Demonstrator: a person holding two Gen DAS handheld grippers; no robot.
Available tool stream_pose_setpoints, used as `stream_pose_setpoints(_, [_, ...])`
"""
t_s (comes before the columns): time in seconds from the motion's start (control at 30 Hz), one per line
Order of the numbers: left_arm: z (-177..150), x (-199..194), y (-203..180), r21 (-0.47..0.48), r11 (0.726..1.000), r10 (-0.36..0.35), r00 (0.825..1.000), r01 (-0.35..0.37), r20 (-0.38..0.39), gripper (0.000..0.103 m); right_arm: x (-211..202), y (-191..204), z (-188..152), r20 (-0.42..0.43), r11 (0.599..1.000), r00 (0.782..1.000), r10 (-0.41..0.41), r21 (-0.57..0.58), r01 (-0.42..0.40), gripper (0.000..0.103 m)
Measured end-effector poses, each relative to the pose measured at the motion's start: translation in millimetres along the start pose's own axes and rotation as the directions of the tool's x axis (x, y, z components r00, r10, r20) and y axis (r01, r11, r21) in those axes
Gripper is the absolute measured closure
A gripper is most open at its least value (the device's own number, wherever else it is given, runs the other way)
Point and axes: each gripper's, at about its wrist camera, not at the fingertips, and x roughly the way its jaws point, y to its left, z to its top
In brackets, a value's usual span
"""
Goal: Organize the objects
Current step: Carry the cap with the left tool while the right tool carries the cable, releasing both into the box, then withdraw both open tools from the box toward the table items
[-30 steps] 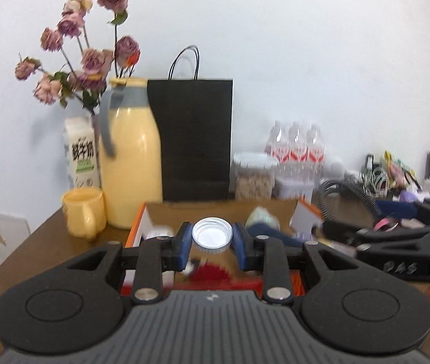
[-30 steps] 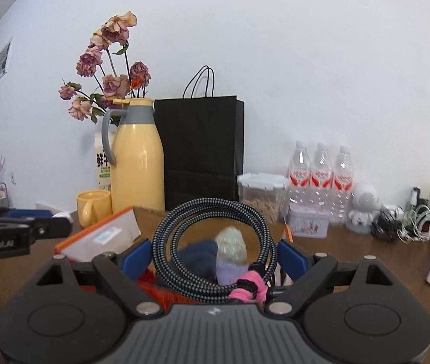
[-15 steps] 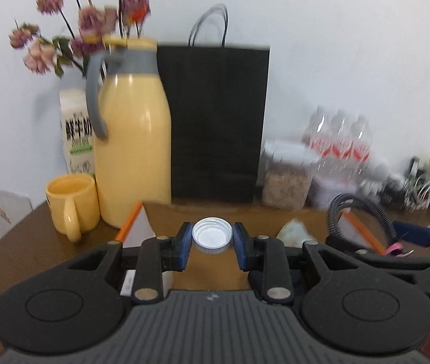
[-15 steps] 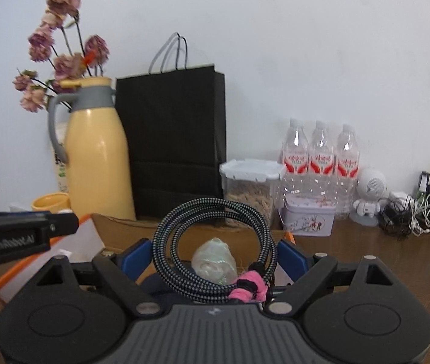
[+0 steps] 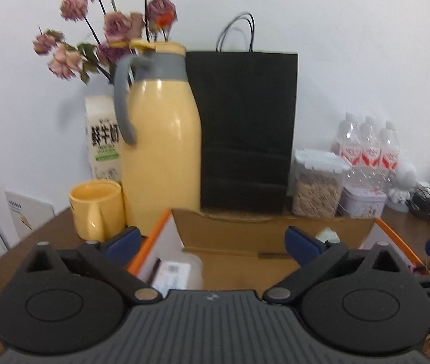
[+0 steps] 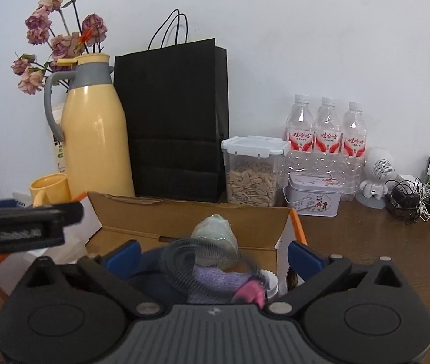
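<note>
In the open brown cardboard box with orange edges, the coiled black-and-white braided cable with a pink tie lies blurred on a lilac cloth, beside a white screw cap and a pale green crumpled bag. We see our right tool above it, jaws opening wide, its blue pads clear of the cable. Our left tool hangs over the box's left part, jaws opening with nothing between them. Behind the box, on the brown wooden desk, stand a yellow jug with a grey handle, a yellow mug and a black paper bag.
</note>
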Motion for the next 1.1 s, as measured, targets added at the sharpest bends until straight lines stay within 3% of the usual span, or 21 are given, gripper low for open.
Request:
stream_pose_setpoints(0.47, [1.5,-8.6,0.6,0.002,1.000,-0.001,1.000,0.001,0.009,0.000,-14.8,-3.3,1.4,0.020,1.000,1.000,0.005,0.006,-0.005,0.000])
stream_pose_setpoints(0.83, [12.5,-64.8,13.5,0.003,0.998,-0.058,0.994,0.058,0.094,0.000,-67.7,-11.0,0.3,0.094,1.000,0.996,0.008,-0.003,-0.008,0.000])
stream_pose_setpoints(1.1, [-17.7,-105.2,33.8,0.067,0.991,-0.121,0.992,0.120,0.020,0.000,-115.7,-13.1,-28.2,0.100,0.999,0.994,0.038,-0.034,-0.034,0.000])
